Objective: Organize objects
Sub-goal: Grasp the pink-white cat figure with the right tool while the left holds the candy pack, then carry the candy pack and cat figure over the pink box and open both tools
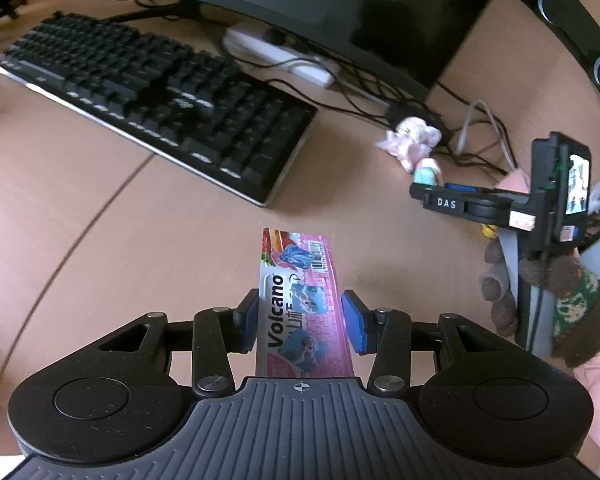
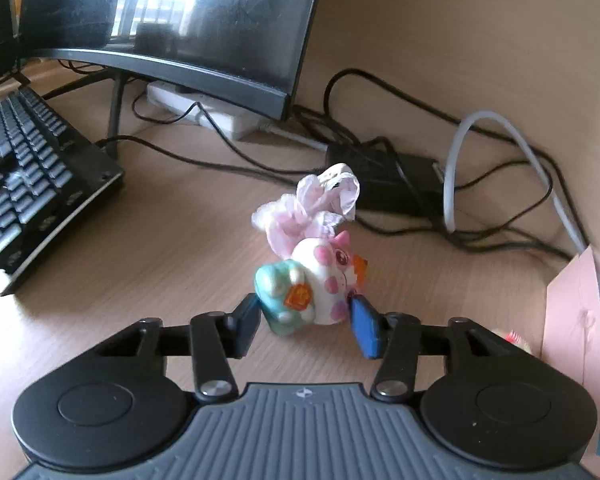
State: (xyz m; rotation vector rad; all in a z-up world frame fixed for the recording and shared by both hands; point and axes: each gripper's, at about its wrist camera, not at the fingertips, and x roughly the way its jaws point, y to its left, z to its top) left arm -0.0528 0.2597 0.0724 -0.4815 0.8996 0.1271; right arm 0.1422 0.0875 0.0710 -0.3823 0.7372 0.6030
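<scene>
A pink "Volcano" snack packet (image 1: 300, 296) sits between the blue pads of my left gripper (image 1: 301, 318); the left pad touches it, the right pad stands a little off its edge. In the right wrist view a small white, pink-spotted figurine with a teal part (image 2: 311, 286) stands on the desk between the pads of my right gripper (image 2: 305, 320), both pads at its sides. A crumpled pink-white wrapper (image 2: 311, 208) lies just behind it. In the left wrist view the right gripper (image 1: 499, 204) shows at the right, by the figurine (image 1: 425, 172) and wrapper (image 1: 411, 140).
A black keyboard (image 1: 160, 96) lies at the left, a curved monitor (image 2: 180, 20) behind. A white power strip (image 2: 204, 110), a black adapter (image 2: 387, 184) and tangled cables (image 2: 479, 216) crowd the back right. A pink card (image 2: 575, 320) stands at the far right.
</scene>
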